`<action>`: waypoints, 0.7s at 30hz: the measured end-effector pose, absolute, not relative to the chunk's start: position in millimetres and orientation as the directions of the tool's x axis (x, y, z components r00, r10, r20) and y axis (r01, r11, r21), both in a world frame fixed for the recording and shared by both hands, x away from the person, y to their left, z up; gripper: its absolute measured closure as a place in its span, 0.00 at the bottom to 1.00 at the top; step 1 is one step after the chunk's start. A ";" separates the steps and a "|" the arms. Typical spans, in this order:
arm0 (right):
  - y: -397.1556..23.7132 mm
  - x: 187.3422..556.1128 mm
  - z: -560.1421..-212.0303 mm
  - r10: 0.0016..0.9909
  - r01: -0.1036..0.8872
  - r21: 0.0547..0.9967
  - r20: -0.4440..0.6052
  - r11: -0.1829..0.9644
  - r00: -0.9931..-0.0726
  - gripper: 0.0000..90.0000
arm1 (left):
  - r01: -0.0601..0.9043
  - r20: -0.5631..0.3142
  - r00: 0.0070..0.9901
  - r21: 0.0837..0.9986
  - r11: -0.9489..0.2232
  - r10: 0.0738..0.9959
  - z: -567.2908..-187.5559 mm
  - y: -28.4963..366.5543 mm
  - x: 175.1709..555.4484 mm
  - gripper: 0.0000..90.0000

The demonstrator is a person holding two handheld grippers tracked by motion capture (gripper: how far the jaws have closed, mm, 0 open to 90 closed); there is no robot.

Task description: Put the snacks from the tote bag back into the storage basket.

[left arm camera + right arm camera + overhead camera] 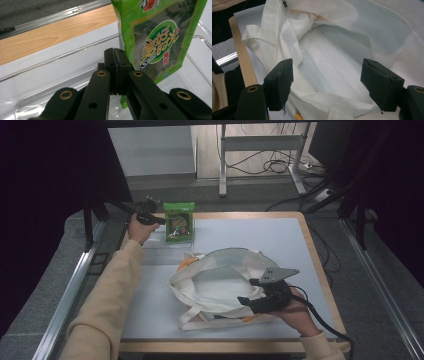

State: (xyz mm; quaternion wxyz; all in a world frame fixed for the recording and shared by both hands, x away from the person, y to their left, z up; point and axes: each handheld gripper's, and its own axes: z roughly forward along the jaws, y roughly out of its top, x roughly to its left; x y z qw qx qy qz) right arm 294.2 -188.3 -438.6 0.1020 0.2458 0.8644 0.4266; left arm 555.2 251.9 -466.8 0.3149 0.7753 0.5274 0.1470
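A green snack packet (179,222) (157,37) stands upright in a clear plastic tray (157,251) (197,57) at the table's far left. My left gripper (159,220) (115,53) is shut, its tips at the packet's left edge. That edge runs behind the right jaw, and I see no green in the seam between the pads. A white cloth tote bag (220,285) (332,62) lies in the middle with its mouth gaping. My right gripper (250,291) (330,82) is open at the bag's near right rim, its pads wide apart over the opening. Nothing sits between them but loose cloth.
Something orange (186,262) pokes out beside the bag's far left rim. The table has a pale mat with a wooden edge (311,245). Metal rails (75,285) run along both sides. A frame's legs and cables (272,167) stand beyond the far edge.
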 end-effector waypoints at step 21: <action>-190.3 293.2 -435.7 0.514 0.334 0.795 0.032 0.507 -0.857 0.29 | 0.705 -0.101 0.418 0.663 -0.252 0.903 -457.1 265.2 541.1 1.00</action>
